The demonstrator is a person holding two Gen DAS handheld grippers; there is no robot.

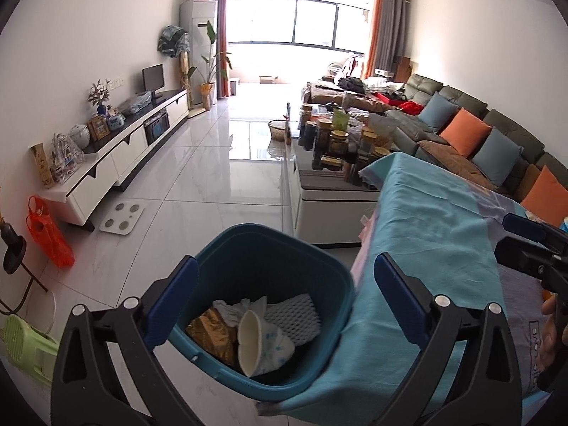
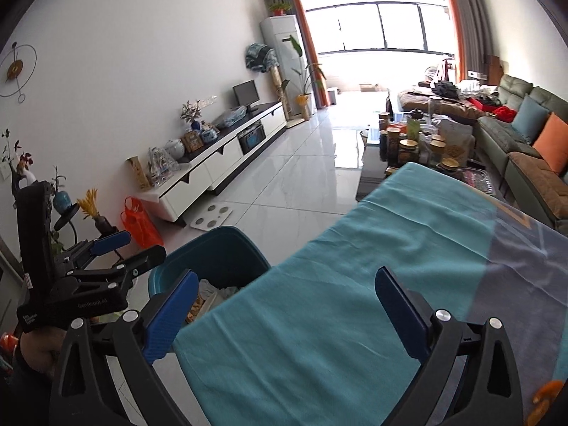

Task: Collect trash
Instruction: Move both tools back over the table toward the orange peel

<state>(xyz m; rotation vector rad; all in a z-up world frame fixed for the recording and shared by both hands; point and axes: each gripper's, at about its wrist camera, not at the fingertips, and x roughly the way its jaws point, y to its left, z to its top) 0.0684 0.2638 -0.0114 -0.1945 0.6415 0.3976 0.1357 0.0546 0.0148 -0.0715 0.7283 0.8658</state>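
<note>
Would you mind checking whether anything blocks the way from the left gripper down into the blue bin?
Nothing visible does. The left gripper is open and empty above the blue bin, whose mouth is uncovered, with a paper cup and foam netting inside. The teal cloth hangs just beside the rim.

Daylight floods through the overexposed far window [image 1: 294, 21], glaring off the glossy floor tiles [image 1: 213, 177]; fisheye edges curve, corners dark.

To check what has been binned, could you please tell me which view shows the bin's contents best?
The left wrist view: it looks into the bin, showing the paper cup. The right wrist view shows only a sliver behind the cloth.
</note>
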